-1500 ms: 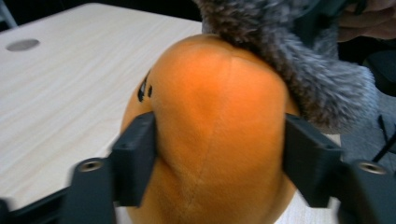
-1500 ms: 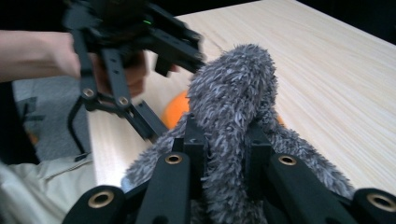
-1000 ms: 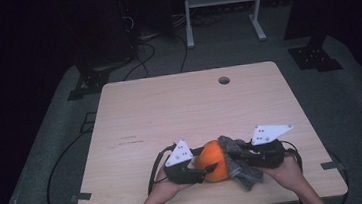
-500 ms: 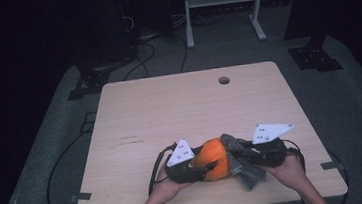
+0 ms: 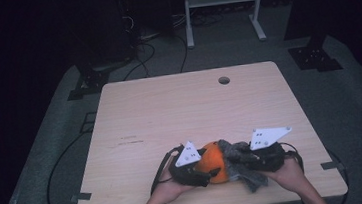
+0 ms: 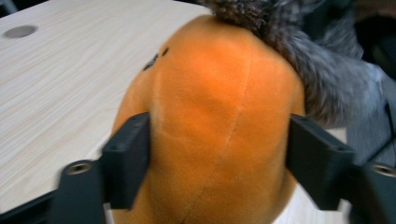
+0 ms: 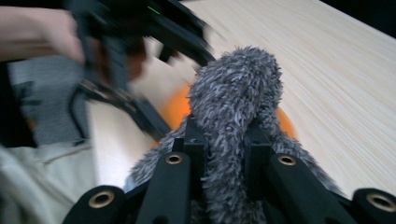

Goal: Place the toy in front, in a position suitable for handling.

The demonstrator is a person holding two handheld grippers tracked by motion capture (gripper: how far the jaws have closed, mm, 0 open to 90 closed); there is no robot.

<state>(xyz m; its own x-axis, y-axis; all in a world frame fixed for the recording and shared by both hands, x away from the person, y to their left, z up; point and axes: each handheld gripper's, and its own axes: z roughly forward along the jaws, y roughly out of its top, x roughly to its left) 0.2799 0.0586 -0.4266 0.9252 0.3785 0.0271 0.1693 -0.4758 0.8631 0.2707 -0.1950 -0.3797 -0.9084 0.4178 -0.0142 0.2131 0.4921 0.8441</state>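
Orange plush toy (image 5: 214,162), at the table's (image 5: 180,112) near edge: left gripper (image 6: 219,154), jaws just opening, straddles its body; right gripper (image 7: 224,140) pinches its grey fuzzy part (image 7: 236,88); reclose left squarely before pulling.

Orange plush toy (image 6: 210,126): short-pile velour cloth, soft and matt, with a fine stitched seam down its body.
Grey fur part (image 7: 233,107): long shaggy synthetic pile, rough and tufted, matt.
Table (image 5: 170,113): pale wood-grain top, smooth, low sheen, streaked grain lines.
Left gripper (image 6: 219,163): black moulded plastic jaws, matt, with metal threaded inserts.
Right gripper (image 7: 224,154): black matt plastic, brass-coloured metal inserts.
Three-cornered plates (image 5: 268,136): flat, pale grey, matt.
Floor (image 5: 349,101): grey carpet, coarse and dull.
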